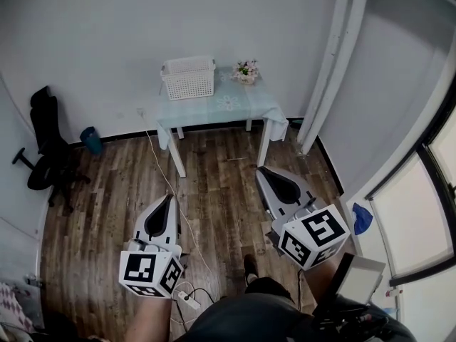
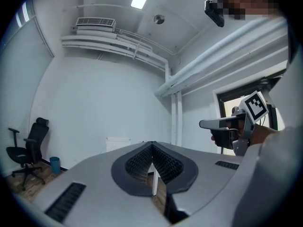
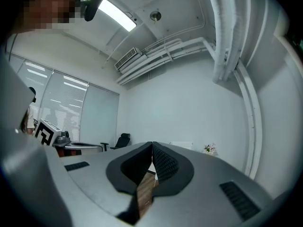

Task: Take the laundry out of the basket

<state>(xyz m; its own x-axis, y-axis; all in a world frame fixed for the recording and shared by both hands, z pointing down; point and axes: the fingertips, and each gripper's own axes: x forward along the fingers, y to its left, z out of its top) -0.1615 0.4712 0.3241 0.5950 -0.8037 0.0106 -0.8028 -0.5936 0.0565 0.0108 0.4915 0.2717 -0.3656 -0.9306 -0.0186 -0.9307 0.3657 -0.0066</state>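
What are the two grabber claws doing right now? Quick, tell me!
Left gripper: closed, nothing between its jaws.
Right gripper: closed, nothing between its jaws.

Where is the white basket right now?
In the head view, the white basket sits on the left end of the small table across the room, with the little flowers just to its right.

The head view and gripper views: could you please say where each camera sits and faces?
Head view: on the head, steeply down at table and basket; left gripper, right gripper, legs show.
Left gripper view: on that gripper, along shut jaws toward basket; right gripper shows.
Right gripper view: likewise; left gripper shows.
Shared: the basket.
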